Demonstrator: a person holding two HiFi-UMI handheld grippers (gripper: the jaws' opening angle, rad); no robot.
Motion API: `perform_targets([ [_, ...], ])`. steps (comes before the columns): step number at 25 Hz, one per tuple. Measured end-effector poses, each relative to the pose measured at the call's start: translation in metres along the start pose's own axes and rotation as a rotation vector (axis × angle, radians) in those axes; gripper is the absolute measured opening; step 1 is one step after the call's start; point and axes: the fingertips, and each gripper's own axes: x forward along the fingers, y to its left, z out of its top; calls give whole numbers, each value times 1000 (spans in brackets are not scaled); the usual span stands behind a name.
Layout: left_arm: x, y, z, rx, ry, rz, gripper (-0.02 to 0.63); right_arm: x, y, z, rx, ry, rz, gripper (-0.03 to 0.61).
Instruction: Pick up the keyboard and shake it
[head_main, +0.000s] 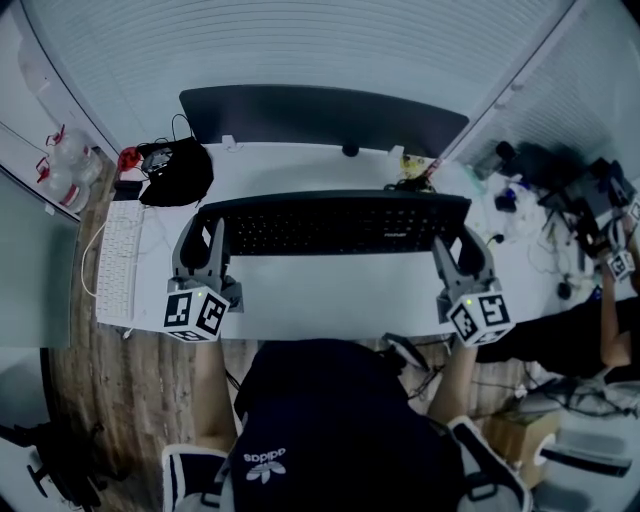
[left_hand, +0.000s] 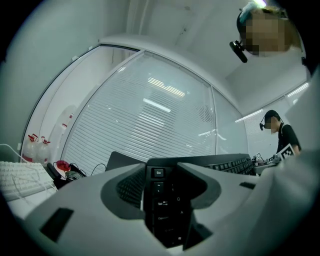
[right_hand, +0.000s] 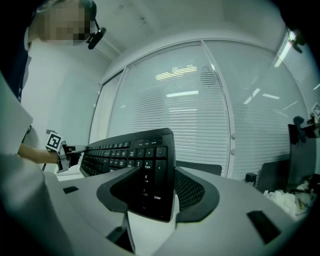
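Two grippers on keyboard ends

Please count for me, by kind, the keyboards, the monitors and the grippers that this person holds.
Keyboards: 2, the black keyboard, clamped at both ends, and the white keyboard lying at the left.
Monitors: 1, the monitor at the back.
Grippers: 2, the left gripper and the right gripper.
Total: 5.
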Motion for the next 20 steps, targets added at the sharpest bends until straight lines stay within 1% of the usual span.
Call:
perform_targets([
  [2, -3, 2, -5, 10, 10, -5, 195, -1, 0, -7, 10, 8, 2, 210],
  [4, 6, 4, -6, 16, 13, -6, 195, 8, -4, -10, 10, 7, -8, 210],
  [8, 3, -1, 10, 27, -9, -19, 195, -7, 3, -7, 31, -10, -7, 210],
  [10, 4, 1, 6, 35, -5, -23, 195, -5, 0, -12, 36, -11, -12, 209],
  [13, 17, 2, 4, 29, -2, -12, 195, 11, -8, -9, 31, -16, -23, 209],
  [17, 3, -3, 6, 48, 6, -31, 195, -9, -1, -18, 67, -8, -2, 207],
  [20, 15, 1, -2, 47, 27, -19, 195, 7, -7, -25, 68, 3, -22, 209],
])
